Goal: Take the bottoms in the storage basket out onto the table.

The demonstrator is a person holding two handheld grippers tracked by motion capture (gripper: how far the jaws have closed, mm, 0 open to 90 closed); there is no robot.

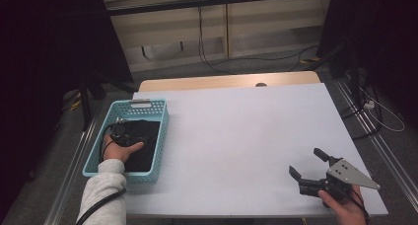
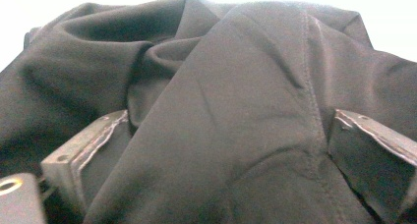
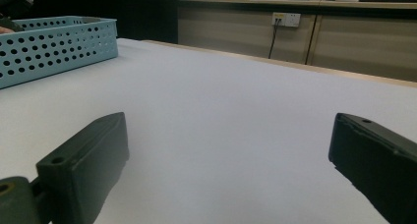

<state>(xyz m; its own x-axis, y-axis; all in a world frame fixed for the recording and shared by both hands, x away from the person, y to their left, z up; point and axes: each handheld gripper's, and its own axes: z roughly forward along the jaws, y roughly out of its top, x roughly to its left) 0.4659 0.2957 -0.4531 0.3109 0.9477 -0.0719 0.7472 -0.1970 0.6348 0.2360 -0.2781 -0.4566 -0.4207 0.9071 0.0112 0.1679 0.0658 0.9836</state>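
The left gripper [image 1: 129,132] is down inside the basket [image 1: 93,158] at the counter's [image 1: 246,131] left edge, its jaws spread wide with a fold of the black cloth [image 2: 236,111] bunched between them but not yet pinched. The cloth lies crumpled in the basket. The right gripper [image 1: 308,166] hovers low over the bare counter near the right front corner, jaws apart and holding nothing.

The step in hand looks like the grasp on the cloth. Next, the left jaws likely need to close on that fold before lifting it over the basket wall; a shallow bite could slip off.
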